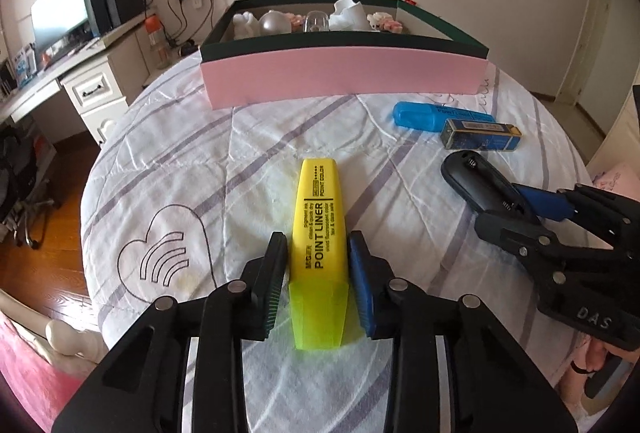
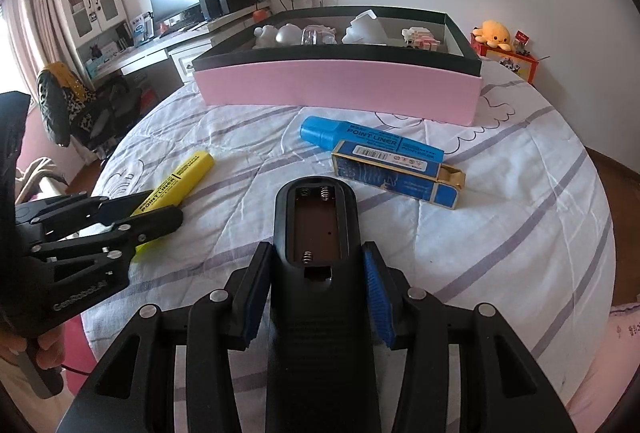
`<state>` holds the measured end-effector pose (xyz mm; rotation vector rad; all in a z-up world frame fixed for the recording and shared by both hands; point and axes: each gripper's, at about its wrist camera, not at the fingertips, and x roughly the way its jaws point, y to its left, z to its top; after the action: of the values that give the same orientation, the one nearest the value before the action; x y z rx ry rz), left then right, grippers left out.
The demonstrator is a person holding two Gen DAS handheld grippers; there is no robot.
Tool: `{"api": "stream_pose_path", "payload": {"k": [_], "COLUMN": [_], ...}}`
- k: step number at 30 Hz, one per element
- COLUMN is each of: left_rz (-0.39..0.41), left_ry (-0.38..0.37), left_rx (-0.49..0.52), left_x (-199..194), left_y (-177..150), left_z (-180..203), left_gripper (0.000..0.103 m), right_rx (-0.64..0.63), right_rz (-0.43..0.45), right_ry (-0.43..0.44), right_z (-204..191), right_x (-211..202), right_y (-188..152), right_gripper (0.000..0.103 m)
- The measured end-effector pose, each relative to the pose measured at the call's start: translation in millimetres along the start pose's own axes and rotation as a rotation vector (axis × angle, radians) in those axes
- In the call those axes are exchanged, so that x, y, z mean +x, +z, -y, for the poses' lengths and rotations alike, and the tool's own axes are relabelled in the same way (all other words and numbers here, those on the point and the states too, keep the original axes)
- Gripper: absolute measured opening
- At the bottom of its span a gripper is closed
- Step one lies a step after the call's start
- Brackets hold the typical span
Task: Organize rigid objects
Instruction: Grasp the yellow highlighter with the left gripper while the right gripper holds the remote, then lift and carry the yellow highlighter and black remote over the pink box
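Note:
My left gripper (image 1: 317, 239) is shut on a yellow highlighter (image 1: 318, 233), its pads pressing both sides near the translucent cap end. In the right wrist view the yellow highlighter (image 2: 180, 179) lies low over the quilt at the left, inside the left gripper (image 2: 160, 211). My right gripper (image 2: 316, 249) is shut on a black remote (image 2: 316, 209), which faces up with its battery compartment uncovered and empty. The left wrist view shows that remote (image 1: 472, 177) and the right gripper (image 1: 500, 207) at the right edge.
A pink box with a dark rim (image 1: 344, 77) stands at the far side, with several white and clear items inside. A blue highlighter (image 1: 424, 115) and a small blue carton (image 1: 480, 135) lie in front of it. A striped quilt (image 1: 200, 161) covers the round surface.

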<state>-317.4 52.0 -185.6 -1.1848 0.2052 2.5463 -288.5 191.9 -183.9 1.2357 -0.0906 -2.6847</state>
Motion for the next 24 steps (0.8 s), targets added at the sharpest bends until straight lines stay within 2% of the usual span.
{"api": "stream_pose_path", "payload": {"k": [3, 7, 9, 11, 19, 24], "left_rz": [0.011, 0.035, 0.043, 0.041, 0.064, 0.101], "left_ry": [0.001, 0.002, 0.005, -0.006, -0.027, -0.011], "left_rx": [0.009, 0.015, 0.026, 0.008, -0.008, -0.011], "left_x": [2, 2, -1, -3, -21, -40], "left_y": [0, -1, -3, -2, -4, 1], "left_z": [1, 2, 4, 2, -1, -6], "left_gripper": [0.038, 0.037, 0.026, 0.026, 0.026, 0.026], "right_rx": [-0.016, -0.023, -0.042, -0.054, -0.021, -0.008], "right_rz": [0.001, 0.019, 0.02, 0.023, 0.053, 0.091], "right_ry": [-0.022, -0.033, -0.048, -0.062, -0.018, 0.017], "right_z": [-3, -4, -7, -9, -11, -13], "right_x": [-2, -3, -2, -2, -12, -24], "right_y": [-3, -7, -7, -6, 2, 12], "right_gripper": [0.046, 0.046, 0.046, 0.045, 0.045, 0.045]}}
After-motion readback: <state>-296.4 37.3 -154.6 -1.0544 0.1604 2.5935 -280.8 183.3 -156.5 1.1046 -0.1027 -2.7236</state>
